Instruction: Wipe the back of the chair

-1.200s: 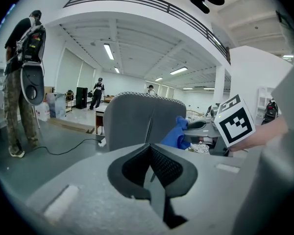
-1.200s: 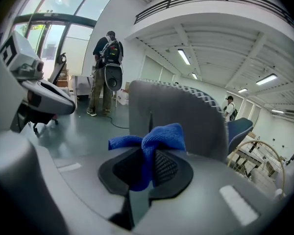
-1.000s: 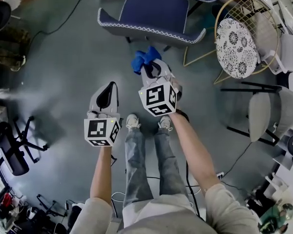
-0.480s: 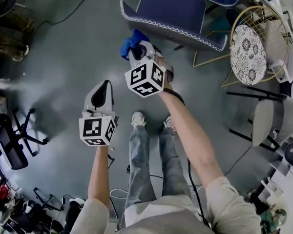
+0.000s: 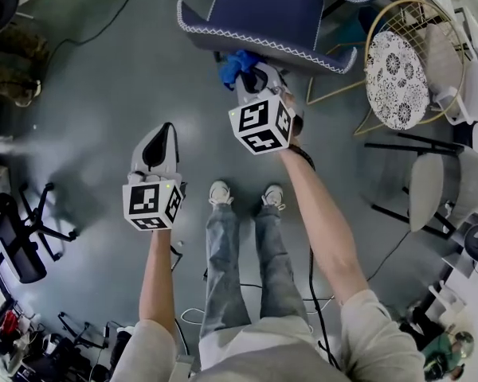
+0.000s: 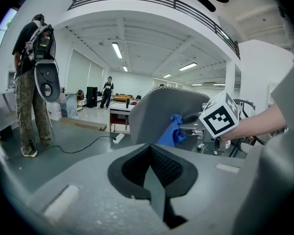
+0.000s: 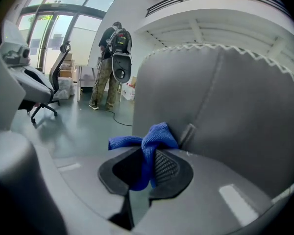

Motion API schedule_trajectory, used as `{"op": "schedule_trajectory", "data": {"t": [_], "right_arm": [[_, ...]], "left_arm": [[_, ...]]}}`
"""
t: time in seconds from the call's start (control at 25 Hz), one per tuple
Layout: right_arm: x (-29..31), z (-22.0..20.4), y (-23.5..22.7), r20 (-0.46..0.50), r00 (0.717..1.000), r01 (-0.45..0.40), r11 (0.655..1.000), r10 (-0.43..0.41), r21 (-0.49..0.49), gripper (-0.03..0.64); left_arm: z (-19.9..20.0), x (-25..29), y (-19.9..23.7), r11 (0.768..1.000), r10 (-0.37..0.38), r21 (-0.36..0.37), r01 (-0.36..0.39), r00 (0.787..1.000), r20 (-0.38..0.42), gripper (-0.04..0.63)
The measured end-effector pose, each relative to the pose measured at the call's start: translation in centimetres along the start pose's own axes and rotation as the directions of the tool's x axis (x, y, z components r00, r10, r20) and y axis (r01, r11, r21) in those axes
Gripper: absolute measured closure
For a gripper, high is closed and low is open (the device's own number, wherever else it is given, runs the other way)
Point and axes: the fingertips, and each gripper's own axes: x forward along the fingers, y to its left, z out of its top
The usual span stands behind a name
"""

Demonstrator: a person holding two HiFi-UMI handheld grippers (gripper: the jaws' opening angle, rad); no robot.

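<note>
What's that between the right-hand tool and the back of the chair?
A blue cloth, clamped in the right gripper's jaws and bunched against the chair back; the right gripper view shows it best.

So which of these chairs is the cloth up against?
The blue chair with white-stitched edges: the right gripper holds the blue cloth at its back. The wire chair stands apart.

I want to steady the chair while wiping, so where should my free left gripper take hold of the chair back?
Probably the stitched top rim of the chair back, left of the blue cloth in the right gripper. Open the left gripper and come from above, jaws straddling the rim: it is a thin free edge, the panel below too broad.
</note>
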Motion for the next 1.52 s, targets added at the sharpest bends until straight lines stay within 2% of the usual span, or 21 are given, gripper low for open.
{"op": "schedule_trajectory", "data": {"t": [0.28, 0.56, 0.92, 1.12, 1.32, 1.52], "right_arm": [[-4.9, -5.1, -5.3, -0.038, 0.996, 0.081, 0.996, -0.08, 0.038, 0.581], [-9.8, -10.5, -11.2, -0.093, 0.981, 0.181, 0.98, -0.173, 0.087, 0.58], [-13.0, -15.9, -15.4, -0.177, 0.955, 0.257, 0.963, -0.239, 0.086, 0.581], [-11.1, -14.6, -11.8, -0.16, 0.97, 0.195, 0.978, -0.182, 0.074, 0.58], [-7.1, -10.6, -5.5, -0.111, 0.99, 0.091, 0.994, -0.085, 0.054, 0.581], [-2.0, -6.3, 1.0, -0.072, 0.997, -0.021, 1.0, 0.022, 0.011, 0.58]], "left_arm": [[1.6, 2.1, -4.2, 0.998, -0.045, 0.049, 0.044, 0.999, 0.013, 0.592], [3.2, 3.9, -7.7, 0.992, -0.09, 0.093, 0.087, 0.995, 0.031, 0.592], [3.6, 4.1, -8.6, 0.989, -0.095, 0.115, 0.09, 0.995, 0.036, 0.593], [3.1, 3.6, -7.2, 0.992, -0.077, 0.104, 0.074, 0.997, 0.029, 0.593], [3.1, 2.7, -4.5, 0.995, -0.046, 0.09, 0.043, 0.998, 0.033, 0.594], [2.6, 1.7, -0.9, 0.998, -0.007, 0.068, 0.005, 0.999, 0.033, 0.593]]}}
